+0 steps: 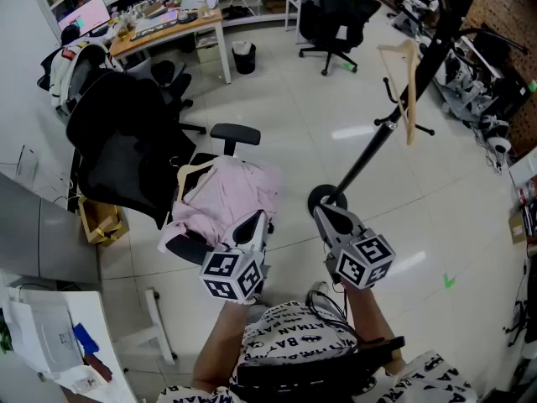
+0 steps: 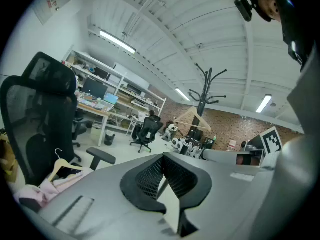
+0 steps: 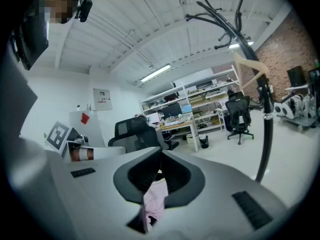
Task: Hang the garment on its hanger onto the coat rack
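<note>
A pink garment (image 1: 226, 193) on a light wooden hanger (image 1: 191, 171) lies crumpled on the seat of a black office chair (image 1: 126, 145). The black coat rack (image 1: 394, 112) stands to the right on a round base (image 1: 325, 198). My left gripper (image 1: 258, 218) hovers at the garment's right edge, jaws together and empty. The right gripper (image 1: 320, 211) is over the rack's base, shut and empty. The left gripper view has the garment (image 2: 32, 193) low at left and the rack (image 2: 202, 96) far off. In the right gripper view the garment (image 3: 156, 196) shows behind the jaws and the rack's pole (image 3: 265, 129) rises at right.
An empty wooden hanger (image 1: 409, 91) hangs on the rack. Behind it stands a second office chair (image 1: 336, 15). A desk with monitors (image 1: 168, 25) and a bin (image 1: 244, 57) are at the back. Boxes and gear line the right wall. A white printer stand (image 1: 50, 334) is at bottom left.
</note>
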`<state>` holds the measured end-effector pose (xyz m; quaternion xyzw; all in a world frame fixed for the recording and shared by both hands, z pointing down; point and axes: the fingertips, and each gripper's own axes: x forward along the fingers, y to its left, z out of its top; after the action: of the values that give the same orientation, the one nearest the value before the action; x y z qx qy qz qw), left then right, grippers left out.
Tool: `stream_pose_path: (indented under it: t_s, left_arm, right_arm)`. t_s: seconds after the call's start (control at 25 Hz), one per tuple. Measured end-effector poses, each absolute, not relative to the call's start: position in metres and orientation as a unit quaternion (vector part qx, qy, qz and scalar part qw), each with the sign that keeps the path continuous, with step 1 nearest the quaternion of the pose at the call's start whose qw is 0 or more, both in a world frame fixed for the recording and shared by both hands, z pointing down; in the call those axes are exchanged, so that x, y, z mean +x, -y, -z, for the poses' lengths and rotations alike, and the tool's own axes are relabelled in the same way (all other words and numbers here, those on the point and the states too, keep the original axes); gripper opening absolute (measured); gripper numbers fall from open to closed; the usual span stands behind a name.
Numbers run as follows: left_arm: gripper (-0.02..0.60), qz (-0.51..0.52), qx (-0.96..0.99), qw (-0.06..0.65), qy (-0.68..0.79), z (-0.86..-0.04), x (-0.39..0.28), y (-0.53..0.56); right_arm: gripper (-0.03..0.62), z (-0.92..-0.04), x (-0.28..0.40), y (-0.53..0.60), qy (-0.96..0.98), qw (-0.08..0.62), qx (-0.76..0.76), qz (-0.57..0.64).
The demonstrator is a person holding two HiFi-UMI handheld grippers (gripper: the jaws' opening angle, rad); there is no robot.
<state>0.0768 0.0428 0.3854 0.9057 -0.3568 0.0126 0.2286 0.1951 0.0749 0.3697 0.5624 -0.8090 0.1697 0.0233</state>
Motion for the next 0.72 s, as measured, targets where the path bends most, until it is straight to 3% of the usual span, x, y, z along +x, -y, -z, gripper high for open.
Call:
stream_pose_path:
  t_s: [0.24, 0.28, 0.32, 0.44, 0.56, 0.72]
  left_arm:
    - [-0.015, -0.034, 0.895, 0.229, 0.382, -0.408, 0.007, -0.026]
    - [-0.015, -0.039, 0.892, 0.229, 0.389, -0.412, -0.006, -0.023]
    - [-0.015, -0.042, 0.888, 0.230, 0.396, -0.418, -0.019, -0.018]
    - [-0.015, -0.045, 0.872, 0.245, 0.422, -0.437, -0.053, 0.001]
    - [-0.015, -0.043, 0.853, 0.263, 0.449, -0.458, -0.080, 0.020]
    - [-0.015, -0.055, 0.822, 0.278, 0.494, -0.489, -0.111, 0.049]
  right_arm:
    - [0.056, -0.391, 0.120, -0.040, 0.830, 0.004, 0.521, -0.196]
    - [0.143, -0.398, 0.104, -0.032, 0.836, 0.007, 0.510, -0.202]
    - [0.179, -0.406, 0.089, -0.023, 0.840, 0.015, 0.501, -0.206]
    - [0.232, -0.434, 0.051, 0.010, 0.846, 0.038, 0.483, -0.222]
    - [0.272, -0.463, 0.019, 0.042, 0.850, 0.054, 0.466, -0.241]
    - [0.275, -0.510, -0.015, 0.084, 0.852, 0.083, 0.443, -0.266]
